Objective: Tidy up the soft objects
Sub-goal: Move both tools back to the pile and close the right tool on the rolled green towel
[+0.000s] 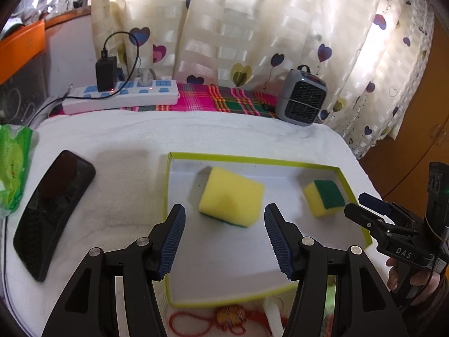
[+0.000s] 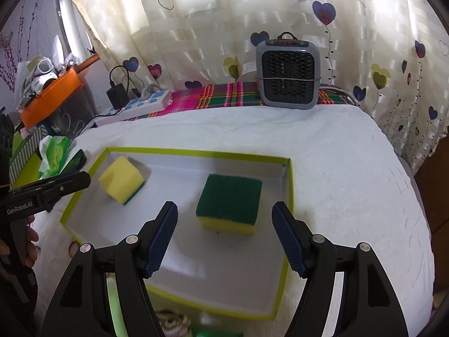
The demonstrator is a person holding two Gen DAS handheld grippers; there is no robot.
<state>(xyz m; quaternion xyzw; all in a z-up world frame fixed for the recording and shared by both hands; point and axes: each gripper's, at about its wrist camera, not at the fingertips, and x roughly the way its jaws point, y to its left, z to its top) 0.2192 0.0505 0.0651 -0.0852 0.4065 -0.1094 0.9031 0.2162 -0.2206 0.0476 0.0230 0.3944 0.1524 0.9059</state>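
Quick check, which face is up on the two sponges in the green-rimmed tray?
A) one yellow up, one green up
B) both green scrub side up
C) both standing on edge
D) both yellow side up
A: the left sponge lies yellow foam up with its green pad underneath, while the right sponge shows its green scrub pad on top, both inside the tray.

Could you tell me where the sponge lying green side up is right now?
It lies in the green-rimmed tray, ahead of the open right gripper, right of the yellow-side-up sponge.
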